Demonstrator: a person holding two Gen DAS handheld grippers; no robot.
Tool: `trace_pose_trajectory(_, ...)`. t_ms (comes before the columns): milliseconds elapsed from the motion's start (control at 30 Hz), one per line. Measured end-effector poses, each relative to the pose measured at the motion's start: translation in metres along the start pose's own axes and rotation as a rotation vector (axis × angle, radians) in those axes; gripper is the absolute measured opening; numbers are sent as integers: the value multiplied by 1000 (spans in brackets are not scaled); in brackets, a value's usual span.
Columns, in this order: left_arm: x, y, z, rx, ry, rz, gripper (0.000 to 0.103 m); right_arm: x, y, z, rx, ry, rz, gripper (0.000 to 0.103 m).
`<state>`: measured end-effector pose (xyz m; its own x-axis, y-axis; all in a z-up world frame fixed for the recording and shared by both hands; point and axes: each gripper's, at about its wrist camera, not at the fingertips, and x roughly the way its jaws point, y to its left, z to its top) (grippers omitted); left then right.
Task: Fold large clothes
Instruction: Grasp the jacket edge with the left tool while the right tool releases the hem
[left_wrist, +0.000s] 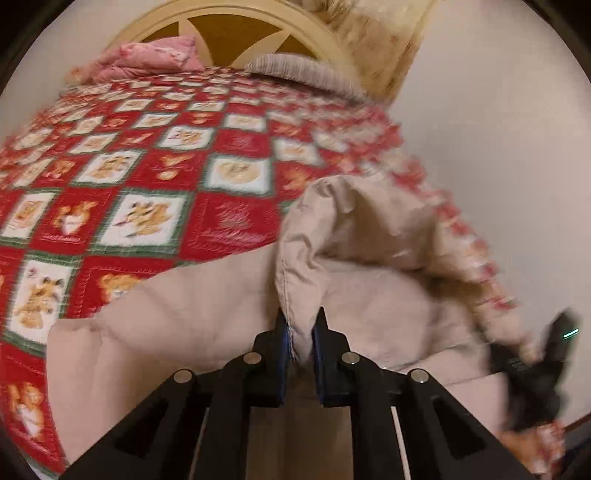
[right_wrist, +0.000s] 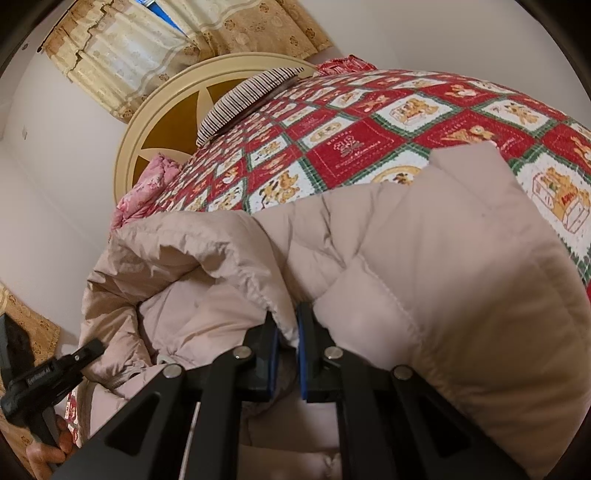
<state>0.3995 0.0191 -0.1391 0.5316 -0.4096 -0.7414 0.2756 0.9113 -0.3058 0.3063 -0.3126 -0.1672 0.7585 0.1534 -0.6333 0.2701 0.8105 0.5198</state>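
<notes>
One puffy beige coat (right_wrist: 424, 258) is being seen, and its edge is being pinched by two claws. The left claw (left_wrist: 300, 325) is being counted as one, and the right claw (right_wrist: 287, 325) as the other. One red quilt (left_wrist: 155, 155) with bear squares is being seen past the claws. Farther beyond them, one pink pillow (left_wrist: 147, 59), one striped pillow (right_wrist: 251, 96) and one round headboard (right_wrist: 155, 140) are being counted.

Bed: my work surface (right_wrist: 129, 147), cream round headboard at its far end.
Cover: red-and-white patchwork quilt (left_wrist: 155, 177) spread over it.
On the quilt: my beige puffer jacket (right_wrist: 424, 258), a striped pillow (right_wrist: 243, 96), a pink bundle (left_wrist: 147, 59).
</notes>
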Motion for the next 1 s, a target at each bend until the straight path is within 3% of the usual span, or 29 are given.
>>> trace_pose_trajectory(67,26,11,-9,-45,55,-8,11,0,1,0,-1,3,-5,8)
trace_pose_trajectory(267,22,7,-19,-16,-12,34,11,-10,-4,4,60,20,17,12)
trace_pose_trajectory(333,23,10,-20,-26,-18,19,11,-39,-4,7,115,-90,-29,24)
trace_pose_trajectory(400,22,14,-21,-40,-30,1,11,-81,10,11,97,-290,-135,56)
trace_pose_trajectory(433,22,15,-21,-47,-36,-6,11,-98,25,14,53,-372,-168,61)
trace_pose_trajectory(500,21,15,-22,-54,-46,-13,11,-103,61,29,-59,-399,-170,64)
trace_pose_trajectory(633,18,13,-24,-52,-54,-9,11,-43,144,68,-270,-236,-95,64)
trace_pose_trajectory(700,17,13,-23,-49,-58,-8,11,3,173,80,-346,-117,-92,51)
trace_pose_trajectory(767,17,13,-24,-50,-62,-11,11,37,186,77,-396,-3,-101,46)
trace_pose_trajectory(867,14,14,-25,-55,-71,-19,11,79,179,51,-431,188,-87,28)
trace_pose_trajectory(1000,3,19,-25,-74,-117,-65,11,86,133,14,-384,324,-68,21)
